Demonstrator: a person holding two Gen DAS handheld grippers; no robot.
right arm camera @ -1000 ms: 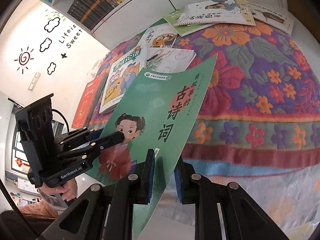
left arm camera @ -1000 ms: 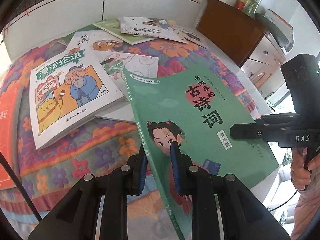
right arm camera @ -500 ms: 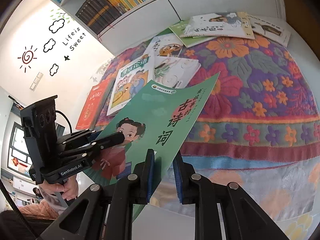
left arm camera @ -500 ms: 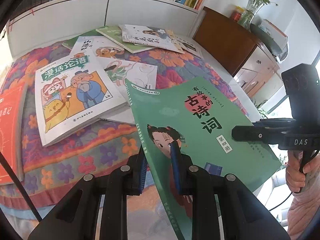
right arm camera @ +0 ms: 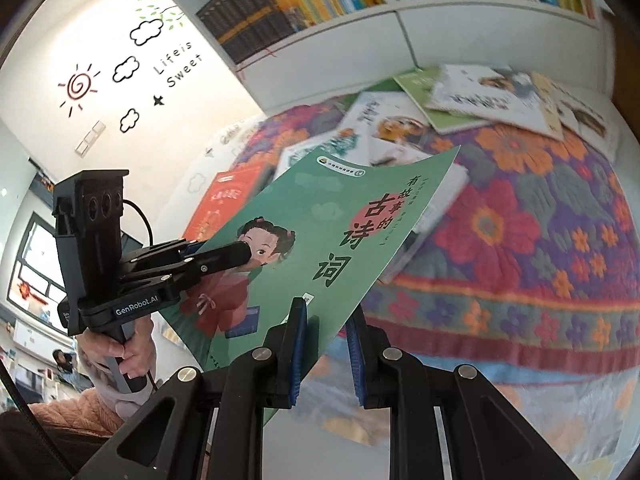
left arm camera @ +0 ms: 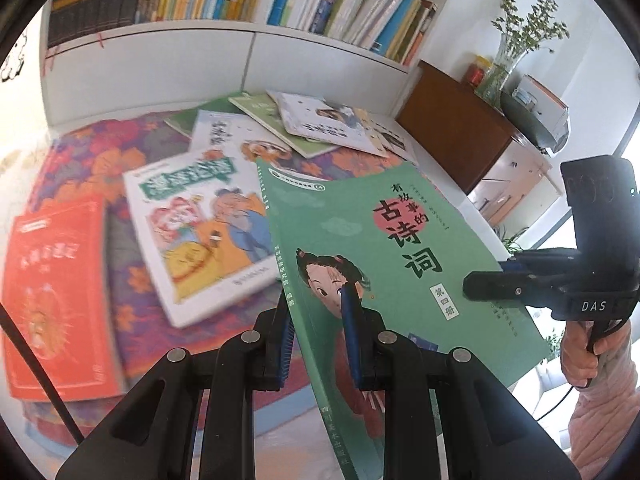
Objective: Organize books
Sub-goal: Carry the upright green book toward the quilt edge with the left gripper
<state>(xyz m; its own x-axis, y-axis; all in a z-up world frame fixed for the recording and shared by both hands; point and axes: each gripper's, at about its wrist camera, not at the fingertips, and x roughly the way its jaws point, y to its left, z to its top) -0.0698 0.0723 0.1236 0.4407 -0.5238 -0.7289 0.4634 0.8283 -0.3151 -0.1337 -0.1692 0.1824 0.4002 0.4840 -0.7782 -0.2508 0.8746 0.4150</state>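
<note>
A green paperback (left arm camera: pixel 400 248) with a cartoon girl on its cover hangs tilted above the table, held from both sides. My left gripper (left arm camera: pixel 316 308) is shut on its spine edge near the lower corner. My right gripper (right arm camera: pixel 326 316) is shut on the opposite long edge of the green book (right arm camera: pixel 320 220). In the left wrist view the right gripper (left arm camera: pixel 480 284) comes in from the right. The left gripper (right arm camera: pixel 244 252) enters from the left in the right wrist view. A hand (right arm camera: pixel 128 352) grips its handle.
Loose books lie on the floral cloth (right arm camera: pixel 520 240): a red one (left arm camera: pixel 56 292), a white comic book (left arm camera: pixel 200 224), and a pile at the back (left arm camera: pixel 320 124). A full bookshelf (left arm camera: pixel 280 0) stands behind. A wooden cabinet (left arm camera: pixel 452 120) with a vase (left arm camera: pixel 508 60) is at right.
Both grippers have risen with the green book between them. The views now tilt up, taking in more of the bookshelf; the table books sit lower in frame.
</note>
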